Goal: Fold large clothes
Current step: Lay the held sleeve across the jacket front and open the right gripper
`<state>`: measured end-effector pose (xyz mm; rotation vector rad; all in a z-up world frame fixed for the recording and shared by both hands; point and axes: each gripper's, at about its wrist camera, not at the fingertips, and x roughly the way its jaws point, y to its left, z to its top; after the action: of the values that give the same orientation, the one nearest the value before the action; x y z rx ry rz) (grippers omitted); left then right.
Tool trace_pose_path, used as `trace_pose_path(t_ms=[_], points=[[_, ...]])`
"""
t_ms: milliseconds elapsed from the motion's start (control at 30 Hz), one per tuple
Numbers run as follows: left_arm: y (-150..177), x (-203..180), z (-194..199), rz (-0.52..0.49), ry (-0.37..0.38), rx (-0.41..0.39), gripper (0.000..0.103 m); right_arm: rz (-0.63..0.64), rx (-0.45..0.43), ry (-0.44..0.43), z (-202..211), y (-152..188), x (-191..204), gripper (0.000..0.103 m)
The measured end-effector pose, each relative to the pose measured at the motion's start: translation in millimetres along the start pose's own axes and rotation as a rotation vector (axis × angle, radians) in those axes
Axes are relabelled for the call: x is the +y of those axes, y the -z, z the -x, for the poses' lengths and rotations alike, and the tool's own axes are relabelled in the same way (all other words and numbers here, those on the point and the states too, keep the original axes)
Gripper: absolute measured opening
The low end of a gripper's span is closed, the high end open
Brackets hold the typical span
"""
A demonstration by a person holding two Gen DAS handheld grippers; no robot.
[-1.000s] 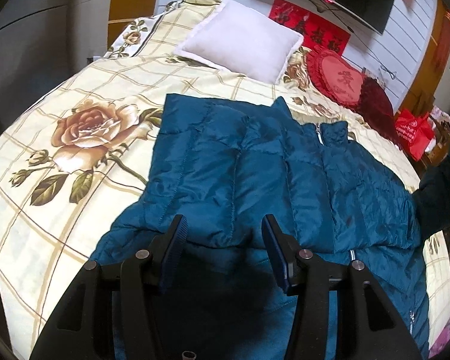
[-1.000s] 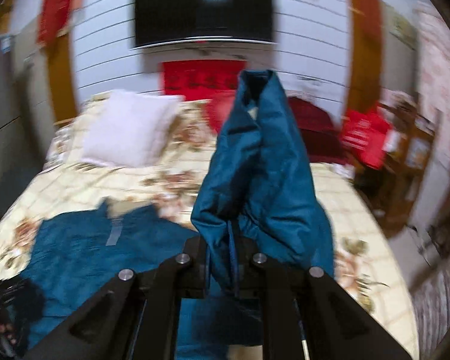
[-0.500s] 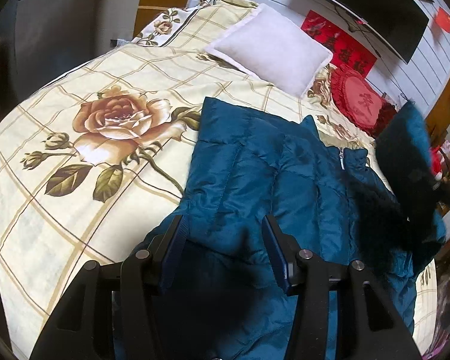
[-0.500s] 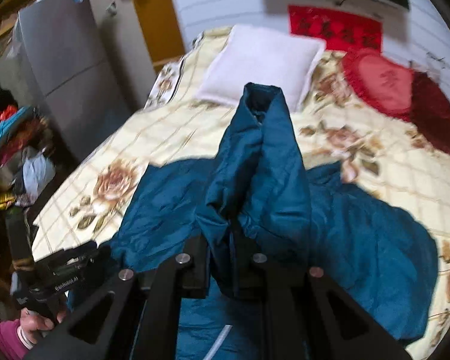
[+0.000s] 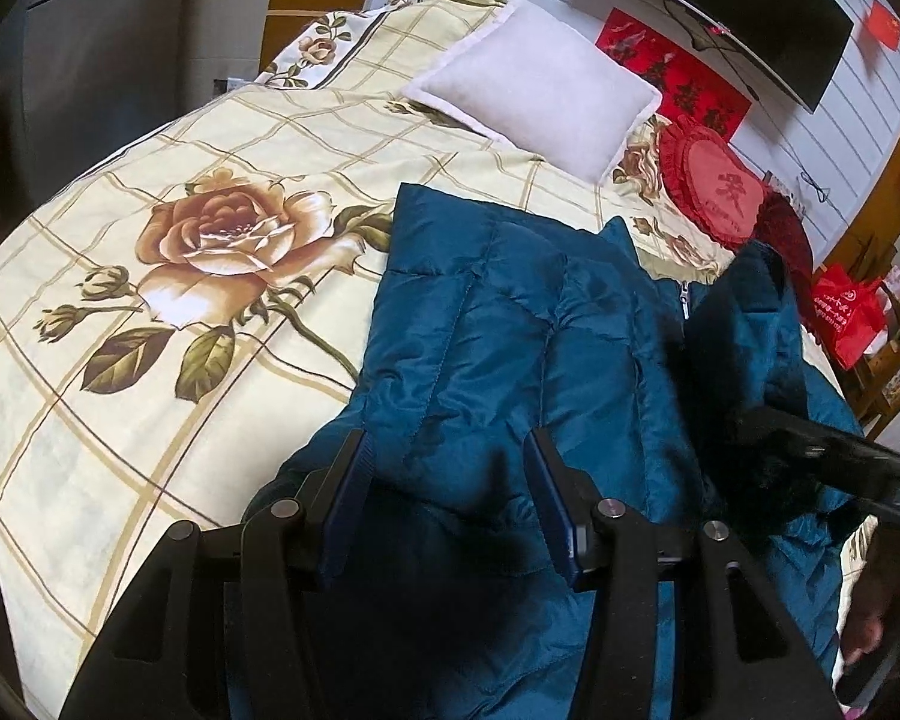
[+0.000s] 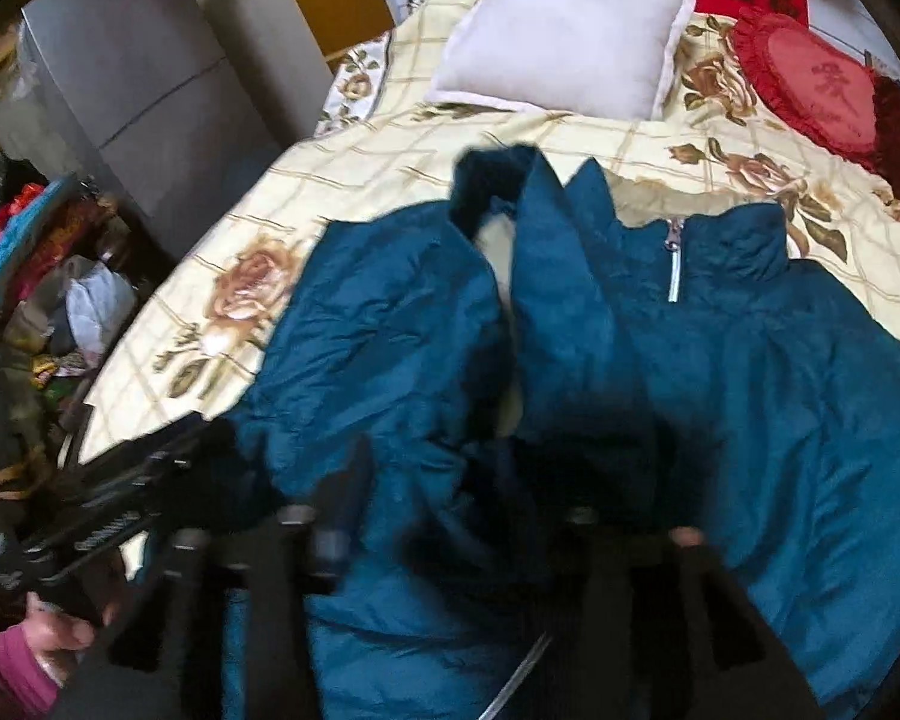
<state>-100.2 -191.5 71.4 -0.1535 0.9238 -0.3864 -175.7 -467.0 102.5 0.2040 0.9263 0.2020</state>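
A grey cabinet [image 6: 144, 90] fills the upper left of the right wrist view, with a heap of mixed clutter [image 6: 48, 276] below it at the left edge. To its right the bed [image 5: 120, 420], under a cream checked spread printed with a large rose [image 5: 234, 246], takes up most of both views. A teal quilted jacket [image 5: 480, 348] lies spread on the bed from frame centre to lower right, zipper [image 6: 673, 267] up, collar toward the white pillow [image 5: 540, 96] at upper centre. One sleeve [image 6: 570, 324] lies folded over the jacket's front near the middle of the right wrist view. The left gripper [image 5: 447, 501] sits at bottom centre of its own view with its jaws wide apart, hovering above the jacket's lower part and clamping nothing. The right gripper [image 6: 456, 534] is blurred at the bottom of its view; its jaws have just been opening and stand apart, with sleeve fabric lying between them but no longer pinched. Further right, a red heart-shaped cushion [image 5: 714, 186] rests beside the pillow, a black television [image 5: 750, 18] hangs on the white wall at upper right, and a red bag [image 5: 846, 312] stands at the right edge.
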Motion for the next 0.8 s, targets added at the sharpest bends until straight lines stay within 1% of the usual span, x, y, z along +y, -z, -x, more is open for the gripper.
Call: trace_pose_path(t_ms=[67,133,200,233,300,333,367,433,533,633,733,800], points=[[-0.1,-0.4,0.6,-0.003,0.0,-0.005,0.083,0.019,-0.012,-0.02,13.7,1.0,6.3,0.054],[-0.4,-0.7,2.4,-0.003,0.012,-0.013,0.083,0.047,-0.033,-0.02,30.9,2.0,12.4,0.055],[-0.6,-1.4,4.4,-0.004,0.029,-0.025,0.083,0.075,-0.065,0.006,55.4,4.9,16.2,0.057],[-0.6,-2.1,6.4,-0.006,0.049,-0.034,0.083,0.08,-0.08,0.016,67.4,8.1,16.0,0.06],[-0.7,-4.2,9.5,-0.002,0.103,-0.04,0.083,0.074,-0.109,0.036,86.9,17.9,12.2,0.065],[0.0,-7.0,11.6,-0.002,0.145,-0.044,0.083,0.069,-0.129,0.047,97.5,26.5,9.4,0.069],[1.1,-9.5,13.2,-0.006,0.164,-0.049,0.083,0.064,-0.146,0.056,105.8,35.4,5.7,0.072],[4.2,-17.9,15.8,-0.036,0.157,-0.066,0.083,0.058,-0.154,0.104,112.3,45.3,-0.5,0.073],[9.9,-28.2,13.8,-0.075,0.118,-0.067,0.083,0.06,-0.121,0.192,103.3,47.6,-3.4,0.073],[13.6,-31.1,9.7,-0.079,0.11,-0.048,0.083,0.023,-0.088,0.168,79.6,43.2,-3.0,0.073],[14.5,-32.2,5.7,-0.09,0.106,-0.037,0.083,0.005,-0.07,0.18,49.0,33.0,4.4,0.073],[13.5,-31.3,4.9,-0.092,0.102,-0.035,0.083,-0.007,-0.067,0.208,30.5,25.5,7.7,0.073]])
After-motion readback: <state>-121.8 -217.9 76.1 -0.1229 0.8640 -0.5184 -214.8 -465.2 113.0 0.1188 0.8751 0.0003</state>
